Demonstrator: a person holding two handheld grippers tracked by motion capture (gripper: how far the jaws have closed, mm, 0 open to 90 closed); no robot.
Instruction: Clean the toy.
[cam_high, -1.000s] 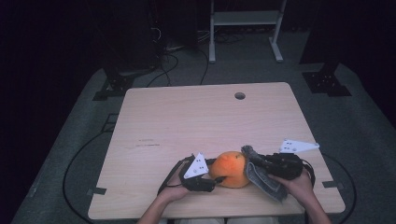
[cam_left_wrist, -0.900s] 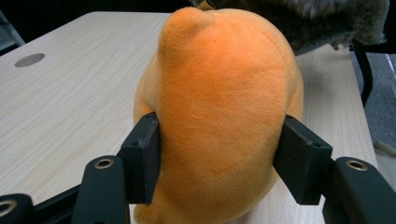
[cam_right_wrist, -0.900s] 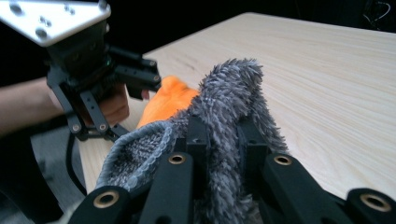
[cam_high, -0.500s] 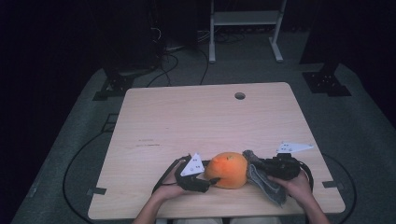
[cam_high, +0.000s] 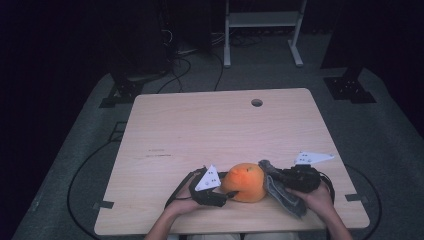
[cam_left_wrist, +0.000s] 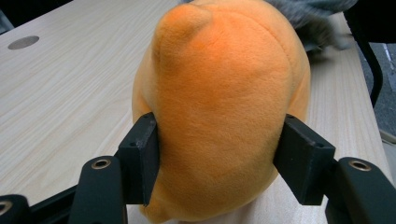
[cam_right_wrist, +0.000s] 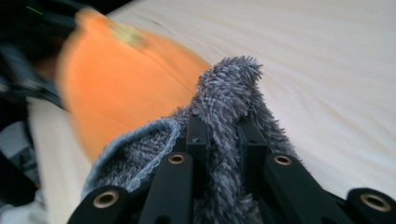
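The left gripper (cam_left_wrist: 219, 163) squeezes the soft, light orange plush toy (cam_left_wrist: 224, 107) (squishy sides); the right gripper (cam_right_wrist: 223, 140) pinches a fluffy grey cloth (cam_right_wrist: 229, 93).

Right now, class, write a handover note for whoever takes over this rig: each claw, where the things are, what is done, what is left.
Left claw: jaws press both sides of the orange plush toy, which sits on the table near the front edge; they have just been closing slightly.
Right claw: shut on a fold of the grey fluffy cloth, right beside the toy.
Done: both things gripped.
Left: probably wiping or wrapping the toy with the cloth; the cloth does not cover it yet.
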